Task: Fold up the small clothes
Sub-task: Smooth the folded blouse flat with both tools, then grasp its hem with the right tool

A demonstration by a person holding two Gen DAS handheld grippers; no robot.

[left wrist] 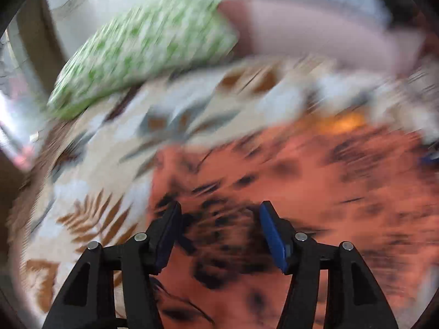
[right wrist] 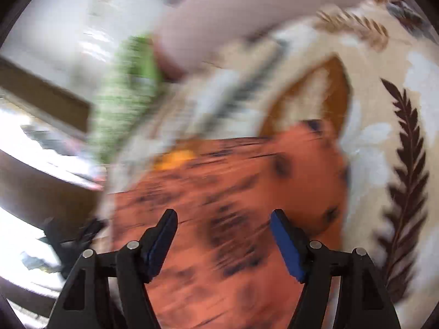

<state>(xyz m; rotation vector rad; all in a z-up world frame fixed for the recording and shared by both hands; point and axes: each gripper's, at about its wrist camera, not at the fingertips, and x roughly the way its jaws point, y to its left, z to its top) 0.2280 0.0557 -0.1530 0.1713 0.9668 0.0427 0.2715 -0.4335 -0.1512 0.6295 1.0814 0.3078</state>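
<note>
Orange garment (left wrist: 301, 192) with dark blotches on leaf-print bedspread (left wrist: 90, 192), blurred, left gripper (left wrist: 219, 213) and right gripper (right wrist: 223, 220) both spread apart, green pillow (left wrist: 142, 49) fuller in left view.

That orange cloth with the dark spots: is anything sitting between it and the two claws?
Nothing visible. The orange dark-spotted garment lies spread on the leaf-patterned cream bedsheet, directly beneath the open left gripper and the open right gripper. The green checked pillow lies beyond it. Both views are motion-blurred.
</note>
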